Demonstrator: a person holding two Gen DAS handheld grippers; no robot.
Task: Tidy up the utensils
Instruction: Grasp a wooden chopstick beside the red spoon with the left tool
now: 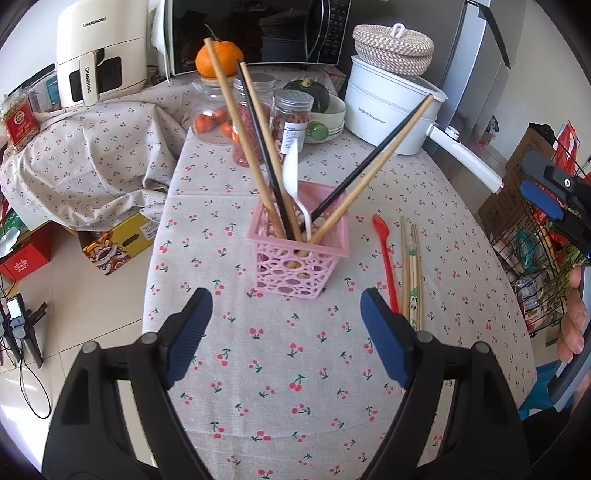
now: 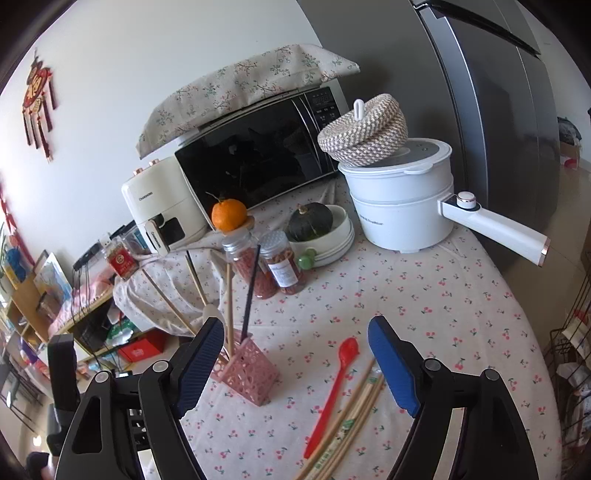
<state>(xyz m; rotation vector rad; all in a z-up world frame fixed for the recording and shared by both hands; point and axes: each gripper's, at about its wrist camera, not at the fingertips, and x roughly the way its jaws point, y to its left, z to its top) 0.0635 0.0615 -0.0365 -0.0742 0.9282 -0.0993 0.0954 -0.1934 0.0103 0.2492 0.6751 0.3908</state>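
Note:
A pink openwork holder [image 1: 299, 254] stands on the cherry-print tablecloth and holds several wooden and black chopsticks [image 1: 258, 147] and a white spoon [image 1: 293, 177]. It also shows in the right wrist view [image 2: 249, 373]. To its right lie a red spoon [image 1: 386, 258] and several wooden chopsticks [image 1: 412, 273], also in the right wrist view as the red spoon [image 2: 334, 387] and the chopsticks [image 2: 347, 417]. My left gripper [image 1: 286, 336] is open and empty, in front of the holder. My right gripper [image 2: 295, 362] is open and empty above the red spoon; it shows at the right edge of the left wrist view [image 1: 554, 192].
Behind the holder stand jars [image 1: 255, 122], a bowl with a dark squash [image 1: 321, 107], a white electric pot [image 1: 391, 107] with a long handle, a microwave [image 1: 258, 29] and an air fryer [image 1: 99, 55]. A wire rack [image 1: 535, 266] stands past the table's right edge.

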